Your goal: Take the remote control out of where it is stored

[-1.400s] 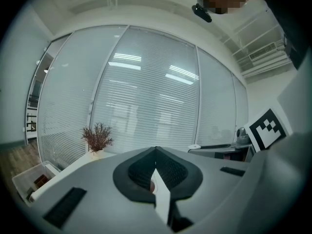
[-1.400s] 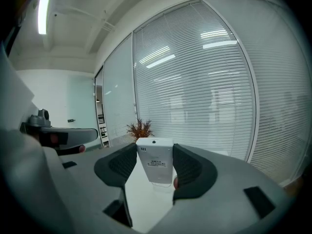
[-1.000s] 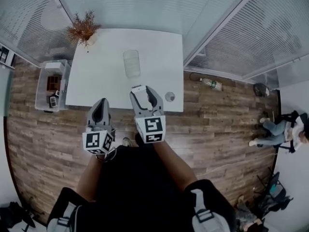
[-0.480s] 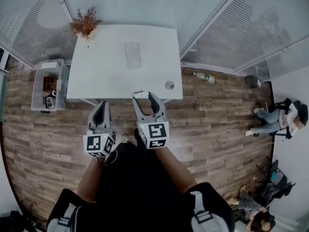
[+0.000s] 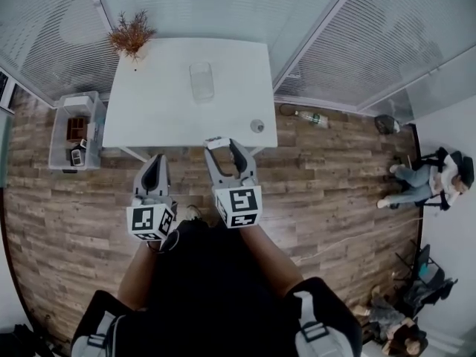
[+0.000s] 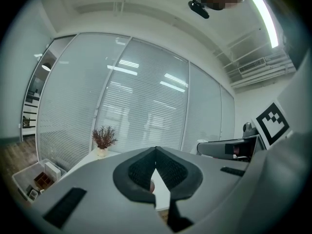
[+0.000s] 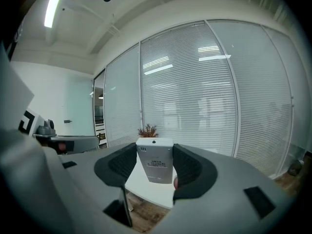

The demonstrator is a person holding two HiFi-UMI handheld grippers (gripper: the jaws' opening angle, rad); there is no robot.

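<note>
My right gripper (image 5: 225, 146) is shut on the white remote control (image 7: 156, 165), which stands between its dark pads with its labelled back towards the camera; in the head view the remote control (image 5: 216, 142) shows at the jaw tips, just off the near edge of the white table (image 5: 163, 110). My left gripper (image 5: 154, 165) hangs to its left over the wooden floor, jaws shut with nothing between them (image 6: 155, 152). A clear storage case (image 5: 201, 81) lies on the table's middle, far from both grippers.
A dried plant in a vase (image 5: 131, 34) stands at the table's far left corner. A small round object (image 5: 256, 126) sits near the table's right front corner. A clear bin with items (image 5: 74, 129) stands on the floor at left. Glass walls surround the table. A seated person (image 5: 431, 184) is far right.
The view has shifted back a little from the table. Both grippers keep their pose, the right one still holding the remote.
</note>
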